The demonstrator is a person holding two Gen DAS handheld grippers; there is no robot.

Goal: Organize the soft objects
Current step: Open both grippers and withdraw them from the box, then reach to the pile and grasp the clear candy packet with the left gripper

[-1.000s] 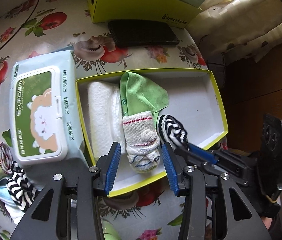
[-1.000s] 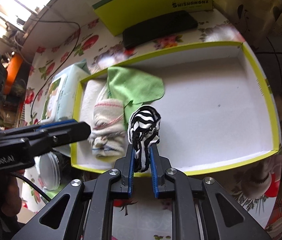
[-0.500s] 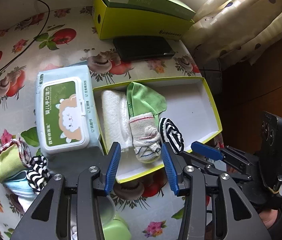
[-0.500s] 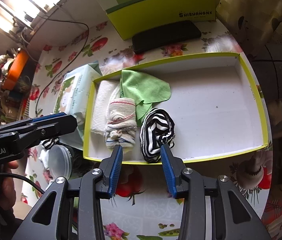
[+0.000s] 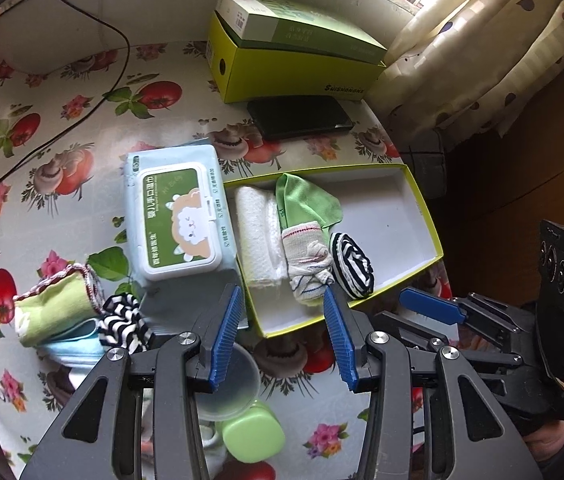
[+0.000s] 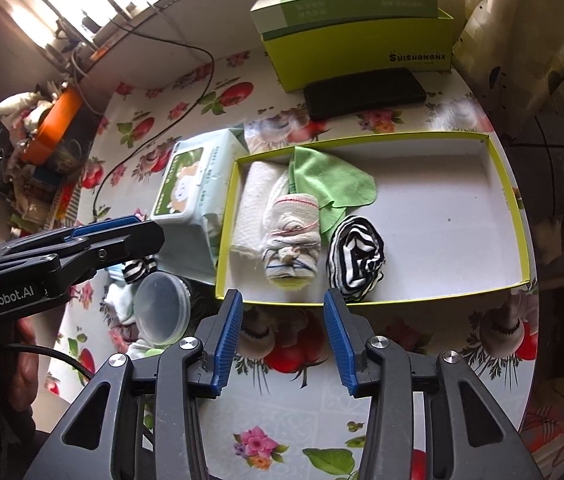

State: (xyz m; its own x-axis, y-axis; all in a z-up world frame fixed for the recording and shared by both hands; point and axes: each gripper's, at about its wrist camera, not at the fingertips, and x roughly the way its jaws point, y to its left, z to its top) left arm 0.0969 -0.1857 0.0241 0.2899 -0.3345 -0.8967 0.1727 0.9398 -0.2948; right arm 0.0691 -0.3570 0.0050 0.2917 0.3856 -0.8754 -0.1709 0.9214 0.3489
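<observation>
Both the left gripper (image 5: 280, 336) and right gripper (image 6: 282, 338) hang spread and empty, the right's jaws opening, with the striped sock (image 6: 355, 260) lying just beyond them, packed beside the rolled sock (image 6: 291, 242) in the box (image 6: 519, 216).

Both tools, left (image 5: 280, 334) and right (image 6: 282, 338), point steeply down, jaws apart, right opening.
</observation>
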